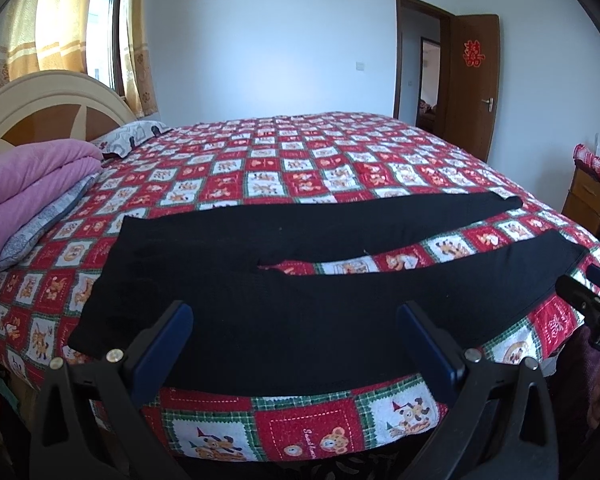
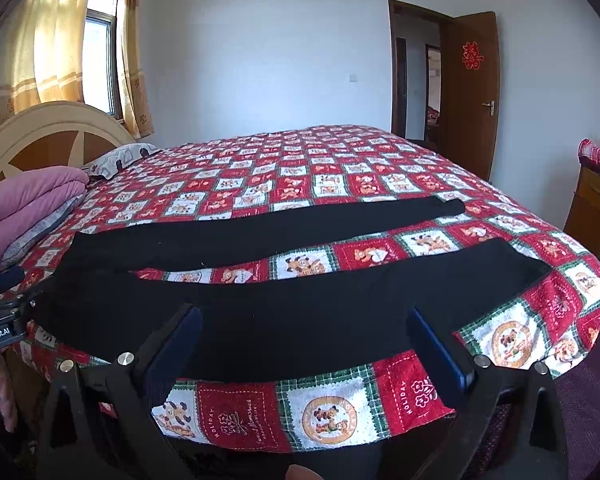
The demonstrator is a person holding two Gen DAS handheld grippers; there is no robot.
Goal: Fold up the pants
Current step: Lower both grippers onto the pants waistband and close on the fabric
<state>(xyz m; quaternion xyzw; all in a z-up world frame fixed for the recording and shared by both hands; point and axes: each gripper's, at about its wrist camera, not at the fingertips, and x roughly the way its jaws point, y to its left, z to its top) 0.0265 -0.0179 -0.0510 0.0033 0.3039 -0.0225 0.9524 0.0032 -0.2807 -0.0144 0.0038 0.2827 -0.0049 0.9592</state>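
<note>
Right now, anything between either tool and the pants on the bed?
Nothing visible. The black pants lie flat on the bedspread, directly ahead of the open left tool and open right tool. The pink blanket sits off toward the headboard.

White-walled bedroom (image 1: 268, 40), curtained window (image 1: 100, 32), open brown door (image 1: 474, 80).

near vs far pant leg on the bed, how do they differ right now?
The near pant leg runs along the bed's front edge; the far pant leg lies deeper on the quilt. The near cuff looks flat and square; the far cuff looks slightly bunched. Both are black, spread flat and joined at the waist on the left.
</note>
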